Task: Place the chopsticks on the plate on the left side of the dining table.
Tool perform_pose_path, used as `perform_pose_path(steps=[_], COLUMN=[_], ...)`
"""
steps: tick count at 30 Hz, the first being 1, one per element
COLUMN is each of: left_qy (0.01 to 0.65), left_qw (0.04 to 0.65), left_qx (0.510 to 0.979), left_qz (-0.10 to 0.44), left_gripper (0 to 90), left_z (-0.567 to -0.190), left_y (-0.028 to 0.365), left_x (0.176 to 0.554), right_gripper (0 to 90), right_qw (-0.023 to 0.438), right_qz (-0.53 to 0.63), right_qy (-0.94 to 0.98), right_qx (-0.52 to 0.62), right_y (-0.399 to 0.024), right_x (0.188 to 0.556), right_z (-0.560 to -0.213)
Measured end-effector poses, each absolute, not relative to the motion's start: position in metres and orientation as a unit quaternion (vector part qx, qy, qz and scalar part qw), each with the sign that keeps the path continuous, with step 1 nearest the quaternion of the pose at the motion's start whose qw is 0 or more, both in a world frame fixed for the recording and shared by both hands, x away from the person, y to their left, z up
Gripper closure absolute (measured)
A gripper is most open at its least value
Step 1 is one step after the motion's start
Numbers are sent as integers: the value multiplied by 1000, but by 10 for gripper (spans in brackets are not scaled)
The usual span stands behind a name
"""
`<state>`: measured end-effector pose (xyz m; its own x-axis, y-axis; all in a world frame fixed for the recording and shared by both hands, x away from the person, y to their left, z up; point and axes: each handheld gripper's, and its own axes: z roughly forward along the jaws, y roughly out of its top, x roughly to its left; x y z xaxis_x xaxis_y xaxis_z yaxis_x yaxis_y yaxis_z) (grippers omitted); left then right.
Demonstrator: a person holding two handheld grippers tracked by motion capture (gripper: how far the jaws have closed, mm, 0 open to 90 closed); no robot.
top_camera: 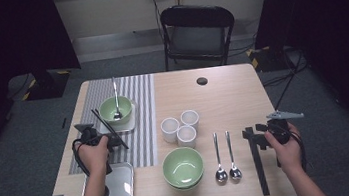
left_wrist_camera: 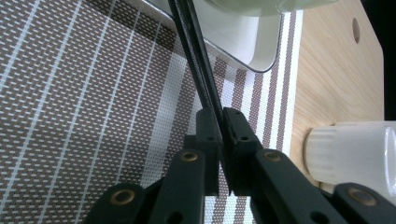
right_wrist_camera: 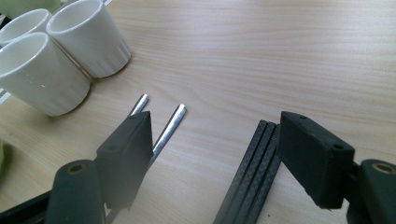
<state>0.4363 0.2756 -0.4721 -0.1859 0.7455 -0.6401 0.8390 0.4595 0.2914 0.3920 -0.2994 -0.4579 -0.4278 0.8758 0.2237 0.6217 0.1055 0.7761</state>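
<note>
We've got the left gripper (left_wrist_camera: pixel 219 135) clamped tight on a pair of black chopsticks (left_wrist_camera: pixel 196 56) – thin, square-edged sticks that run up from the jaws over the striped woven placemat (left_wrist_camera: pixel 84 93) toward the far steel tray (left_wrist_camera: pixel 261 51). From the high view those chopsticks (top_camera: pixel 109 128) sit tilted above the mat, just beside that tray, which holds a pale green bowl (top_camera: pixel 112 109) with a metal spoon (top_camera: pixel 116 102) standing in it. Nearer the table edge there's a second steel tray (top_camera: pixel 123 190), shallow with rounded corners, and next to it on the light wood table (top_camera: pixel 222 92) a stack of green bowls (top_camera: pixel 183 167). Three little white ribbed cups (top_camera: pixel 181 127) are bunched together, touching, mid-table – glossy, ceramic-looking. Two more spoons (top_camera: pixel 224 157) lie side by side to the right of the bowls, bowl-ends toward us. Our right gripper (right_wrist_camera: pixel 215 154) has its jaws spread wide, gripping nothing, hovering with the spoon handles (right_wrist_camera: pixel 168 126) near one jaw and another bundle of black chopsticks (right_wrist_camera: pixel 254 172) lying flat on the wood right by the other.
</note>
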Motion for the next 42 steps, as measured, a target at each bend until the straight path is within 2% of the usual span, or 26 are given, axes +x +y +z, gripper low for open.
perform_pose_path(steps=[3,8,18,31,33,34,36,37,38,39,42], left_qy=[771,768,770,765,766,764,767,756,764,759,770], left_qw=[372,382,380,393,388,390,362,364,378,373,374], left_qx=[514,511,509,504,507,510,528,540,520,530,513], left_qz=[-60,-62,-65,-75,-71,-66,-46,-56,-62,-62,-63], left_gripper=[866,816,801,847,814,769,770,764,751,739,707], left_z=[-471,-470,-474,-479,-477,-474,-468,-467,-466,-465,-467], left_y=[276,277,276,274,273,273,269,271,268,269,264], left_x=[436,437,439,439,440,439,439,439,440,440,446], right_gripper=[263,263,263,263,263,263,263,263,263,263,263], right_qw=[148,148,146,147,147,147,147,147,147,147,146], right_qz=[428,429,428,427,427,427,427,427,426,426,425], right_qy=[729,728,729,729,729,730,730,729,729,730,732], right_qx=[514,514,514,514,514,514,513,514,514,514,512], right_y=[-299,-300,-300,-300,-300,-300,-301,-300,-300,-300,-298], right_x=[392,392,392,393,393,393,393,393,393,393,393], right_z=[-458,-458,-458,-459,-459,-459,-459,-459,-459,-459,-459])
